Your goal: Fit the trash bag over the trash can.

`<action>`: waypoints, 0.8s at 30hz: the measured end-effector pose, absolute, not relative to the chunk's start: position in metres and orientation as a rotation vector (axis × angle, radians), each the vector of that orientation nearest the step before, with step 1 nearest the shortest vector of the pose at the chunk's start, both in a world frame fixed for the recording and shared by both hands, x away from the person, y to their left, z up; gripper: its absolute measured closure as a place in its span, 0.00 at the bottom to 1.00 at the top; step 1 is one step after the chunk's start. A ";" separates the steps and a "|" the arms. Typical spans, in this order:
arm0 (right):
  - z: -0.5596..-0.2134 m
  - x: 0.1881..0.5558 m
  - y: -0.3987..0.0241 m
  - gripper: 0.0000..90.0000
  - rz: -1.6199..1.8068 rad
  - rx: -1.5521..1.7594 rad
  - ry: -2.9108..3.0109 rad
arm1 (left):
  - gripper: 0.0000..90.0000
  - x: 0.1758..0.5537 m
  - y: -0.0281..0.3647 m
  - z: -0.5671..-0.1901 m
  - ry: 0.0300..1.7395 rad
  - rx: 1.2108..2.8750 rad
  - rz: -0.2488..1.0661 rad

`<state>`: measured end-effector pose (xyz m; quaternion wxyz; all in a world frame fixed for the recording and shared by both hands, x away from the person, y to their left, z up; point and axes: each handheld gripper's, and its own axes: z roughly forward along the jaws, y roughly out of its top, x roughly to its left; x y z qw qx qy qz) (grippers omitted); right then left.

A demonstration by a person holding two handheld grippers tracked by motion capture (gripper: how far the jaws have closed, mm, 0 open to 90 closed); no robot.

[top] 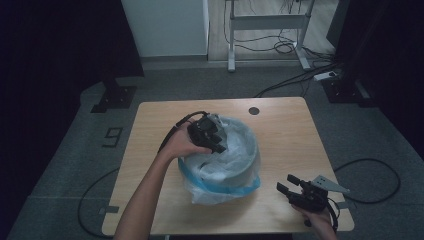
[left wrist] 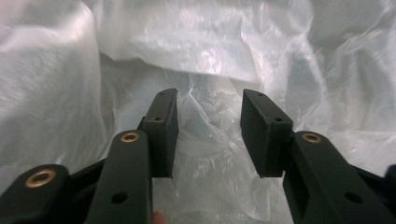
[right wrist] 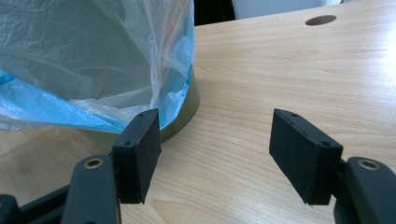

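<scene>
Your left gripper point(top: 216, 141) sits inside the mouth of the bin point(top: 250, 167), over its left rim. In the left gripper view its jaws stand apart at a middling width, a raised fold of the clear plastic liner point(left wrist: 205, 126) between the pads point(left wrist: 164, 133) but not pinched.

The bin stands near the middle of the wooden table point(top: 285, 135), slightly toward your edge. The liner drapes over the rim, and its blue hem point(top: 235, 189) bunches down the near side almost to the tabletop.

Your right gripper point(top: 291, 186) is at the near right corner of the table, well apart from the bin, jaws wide and holding nothing. In the right gripper view its left pad point(right wrist: 137, 154) lines up with the bin's foot and the hanging blue hem point(right wrist: 56, 109); bare wood lies between and beyond the pads.

Open table runs along the far side and the whole right side, up to the round cable hole point(top: 254, 110) at the far edge. The near edge is close to your right hand point(top: 320, 220).
</scene>
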<state>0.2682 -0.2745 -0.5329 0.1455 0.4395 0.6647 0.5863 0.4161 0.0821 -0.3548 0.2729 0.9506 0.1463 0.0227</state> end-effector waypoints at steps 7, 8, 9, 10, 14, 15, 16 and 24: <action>-0.533 0.269 -0.276 0.37 1.685 1.268 1.913 | 0.58 0.427 0.097 -0.342 0.419 2.445 0.098; -0.533 0.269 -0.276 0.37 1.685 1.268 1.913 | 0.58 0.427 0.097 -0.342 0.419 2.445 0.098; -0.533 0.269 -0.277 0.37 1.685 1.271 1.908 | 0.57 0.431 0.101 -0.340 0.433 2.425 0.110; -0.533 0.269 -0.278 0.37 1.685 1.274 1.906 | 0.57 0.434 0.103 -0.340 0.444 2.418 0.120; -0.533 0.269 -0.279 0.37 1.682 1.279 1.902 | 0.56 0.441 0.109 -0.341 0.473 2.389 0.136; -0.534 0.269 -0.279 0.37 1.677 1.280 1.903 | 0.56 0.445 0.112 -0.343 0.489 2.382 0.135; -0.534 0.269 -0.279 0.37 1.677 1.281 1.903 | 0.55 0.448 0.113 -0.345 0.495 2.383 0.130; -0.535 0.269 -0.281 0.37 1.671 1.290 1.902 | 0.55 0.454 0.104 -0.358 0.495 2.461 0.100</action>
